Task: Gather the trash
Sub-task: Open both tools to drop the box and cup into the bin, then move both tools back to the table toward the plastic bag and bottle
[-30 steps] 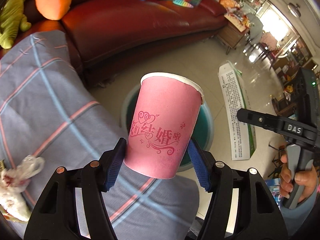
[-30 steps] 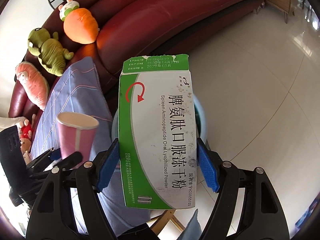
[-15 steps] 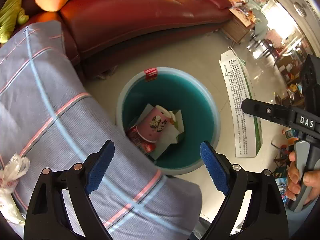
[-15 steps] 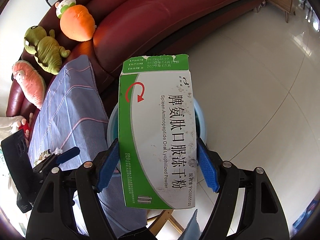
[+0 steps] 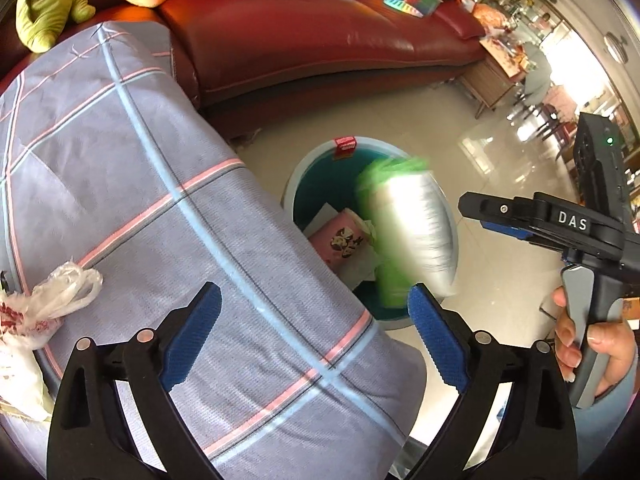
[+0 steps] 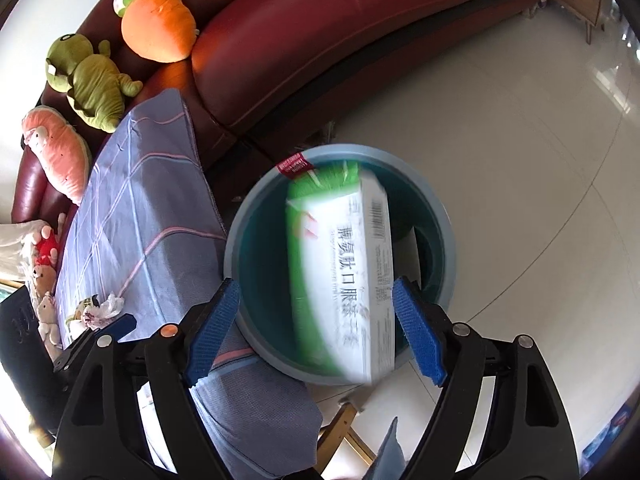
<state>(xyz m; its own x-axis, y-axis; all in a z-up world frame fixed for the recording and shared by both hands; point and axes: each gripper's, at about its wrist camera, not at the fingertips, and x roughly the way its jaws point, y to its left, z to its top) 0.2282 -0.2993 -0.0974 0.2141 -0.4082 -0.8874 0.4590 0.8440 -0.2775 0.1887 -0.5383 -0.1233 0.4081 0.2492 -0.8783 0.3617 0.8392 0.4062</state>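
A: Setting?
B: Pale tiled floor (image 6: 500, 128); red leather sofa (image 6: 320, 40); checked blue-grey cloth (image 5: 160, 200) over a table edge.
A: Receptacle?
B: One round teal bin (image 6: 446, 240) on the floor beside the cloth. Pink paper cup (image 5: 340, 240) lying inside.
A: Item in transit?
B: Green-and-white medicine box (image 6: 352, 280), blurred, above the bin's mouth, free of both pads.
A: Right gripper (image 6: 316, 332)?
B: Jaws opening, box between them, untouched.
A: Left gripper (image 5: 312, 336)?
B: Jaws opening, nothing between.

Black gripper frames (image 5: 312, 336), blue ribbed fingers (image 5: 434, 336), silver screws, white "DAS" lettering; possibly blue sleeve.
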